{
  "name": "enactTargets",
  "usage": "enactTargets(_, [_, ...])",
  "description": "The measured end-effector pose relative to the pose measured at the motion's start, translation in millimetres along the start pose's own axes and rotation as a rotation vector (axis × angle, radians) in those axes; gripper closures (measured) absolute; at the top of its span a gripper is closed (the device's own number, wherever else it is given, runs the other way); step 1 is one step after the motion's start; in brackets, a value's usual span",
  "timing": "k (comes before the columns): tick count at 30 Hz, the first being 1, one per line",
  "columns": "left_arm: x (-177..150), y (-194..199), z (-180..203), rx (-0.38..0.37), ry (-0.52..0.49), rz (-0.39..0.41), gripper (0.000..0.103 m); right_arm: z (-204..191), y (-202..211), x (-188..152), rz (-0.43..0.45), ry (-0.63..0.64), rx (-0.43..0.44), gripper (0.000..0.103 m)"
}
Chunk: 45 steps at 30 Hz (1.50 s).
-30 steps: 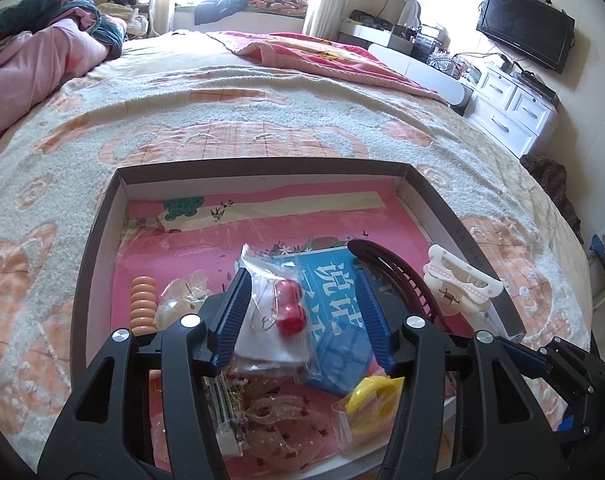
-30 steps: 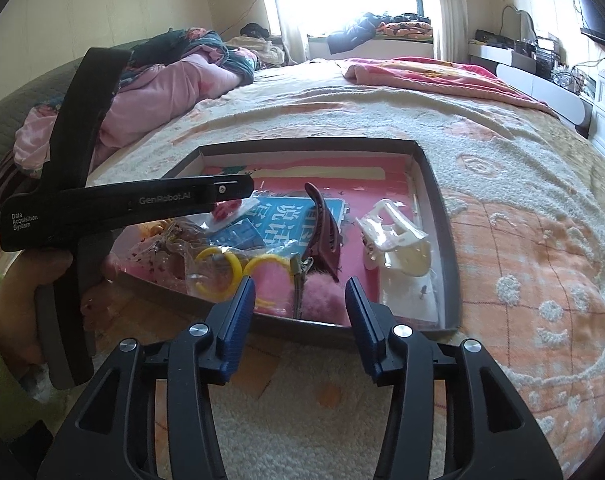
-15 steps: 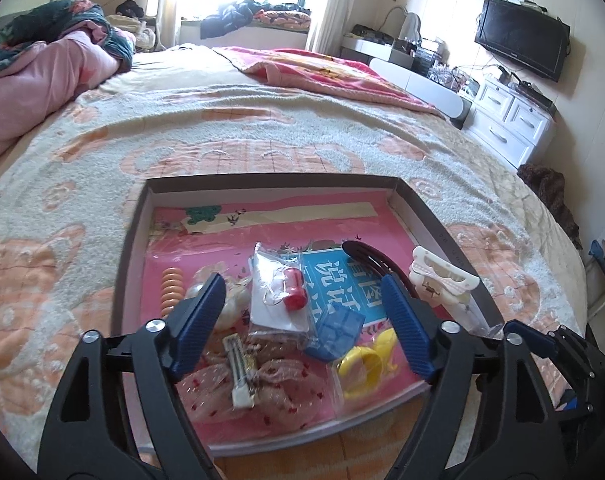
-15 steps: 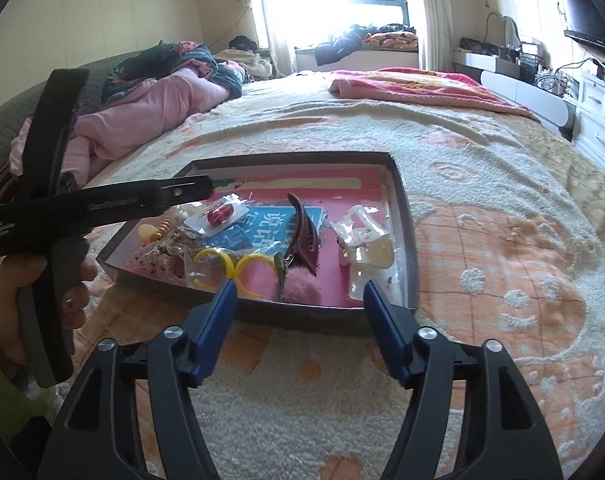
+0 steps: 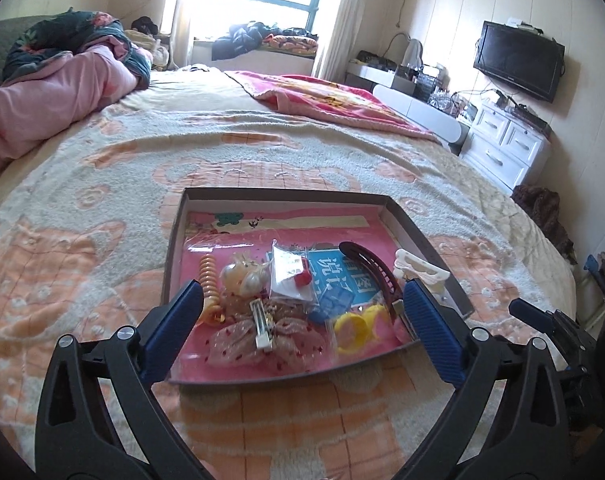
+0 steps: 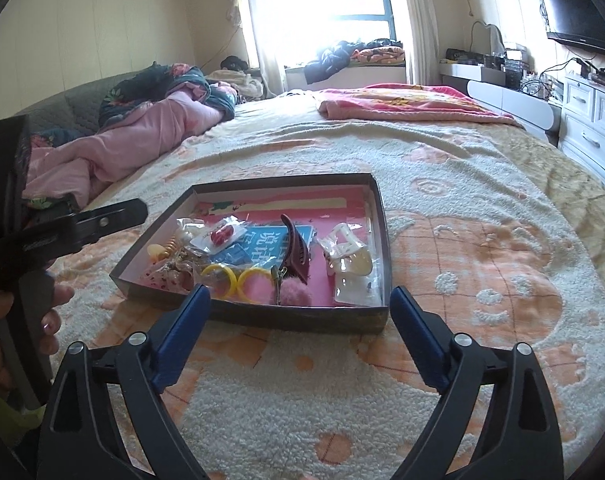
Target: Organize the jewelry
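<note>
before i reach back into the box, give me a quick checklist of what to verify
1. Left hand-held gripper empty, jaws wide after just opening: ok.
2. Right hand-held gripper empty, jaws wide after just opening, short of the box: ok.
3. Box flat on the blanket: ok.
4. White claw clip lies apart at the right side, easy to take: ok.
5. Items sorted: not ok; the yellow rings, dark red clip and bagged red beads are heaped together.
6. Whether the small bags are sealed: cannot tell.
</note>
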<state>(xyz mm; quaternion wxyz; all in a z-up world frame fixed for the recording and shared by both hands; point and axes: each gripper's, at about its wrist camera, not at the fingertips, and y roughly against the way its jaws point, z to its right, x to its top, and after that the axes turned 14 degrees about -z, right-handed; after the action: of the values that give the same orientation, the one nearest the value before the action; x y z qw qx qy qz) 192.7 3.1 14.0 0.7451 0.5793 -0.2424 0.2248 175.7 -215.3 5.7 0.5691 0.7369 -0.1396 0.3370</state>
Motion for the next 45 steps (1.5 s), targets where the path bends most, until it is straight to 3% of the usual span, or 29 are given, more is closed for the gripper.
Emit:
enactTargets(23, [-47.1,36.4,-2.6,0.074,0.011,0.036,0.011,-14.5,40.8,-12.9,0.076,-0.013,-0.029,0.006])
enactTargets(45, [-85.6,65.2,-4.3,0.111,0.003,0.127,0.011,-39.9,63.4,-60.3,0.209,0.029,-0.093,0.006])
